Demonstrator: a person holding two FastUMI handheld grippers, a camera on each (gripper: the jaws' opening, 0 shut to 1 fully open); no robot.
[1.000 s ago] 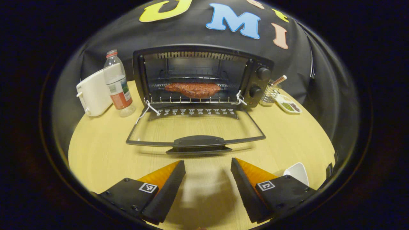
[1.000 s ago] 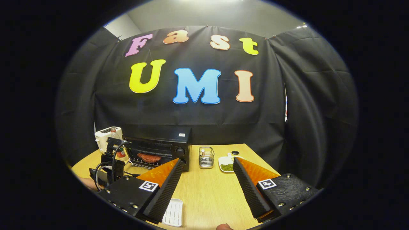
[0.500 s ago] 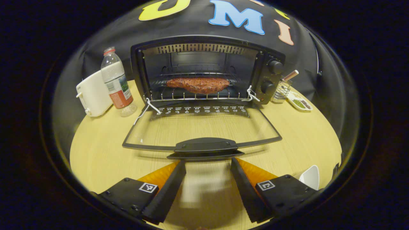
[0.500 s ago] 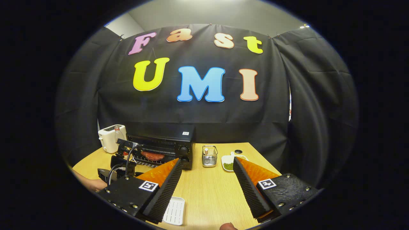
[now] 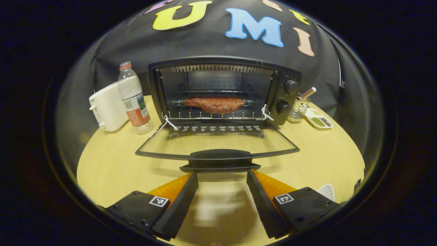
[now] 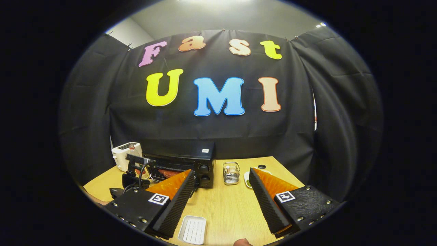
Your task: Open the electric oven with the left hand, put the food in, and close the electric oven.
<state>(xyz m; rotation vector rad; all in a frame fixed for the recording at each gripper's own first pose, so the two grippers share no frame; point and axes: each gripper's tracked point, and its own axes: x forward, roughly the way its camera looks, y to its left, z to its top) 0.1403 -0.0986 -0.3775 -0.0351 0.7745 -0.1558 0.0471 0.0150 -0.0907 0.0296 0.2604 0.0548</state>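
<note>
Oven: a boxy black electric oven [image 5: 225, 92] is seen on a pale wood-grain tabletop [image 5: 112, 164], its glass door [image 5: 218, 141] dropped flat and open, framed in dark metal.
Door handle: a broad, curved black bar [image 5: 220, 155] is set on the door's front edge, just ahead of the left gripper's fingertips; contact cannot be told.
Food: a reddish-brown, rough-surfaced slab of meat [image 5: 215, 104] is laid on the wire rack [image 5: 211, 116] inside the oven cavity.
Left gripper [image 5: 222, 176]: jaws are held moderately wide, empty, the ridged wedge fingers [image 5: 177, 205] flanking the handle's width.
Right gripper [image 6: 222, 177]: jaws are spread wide and hold nothing, raised above the tabletop, well apart from the oven.
Controls: two round black knobs [image 5: 290, 87] are stacked on the oven's right panel.
Surroundings: a clear plastic bottle [image 5: 134, 95] with a red cap is stood beside a white rounded toaster [image 5: 107, 107]; a wire mesh holder [image 5: 298, 109] and a small white dish [image 5: 319, 119] are placed to the oven's right; a ribbed white tray [image 6: 193, 229] is seen near the right gripper.
</note>
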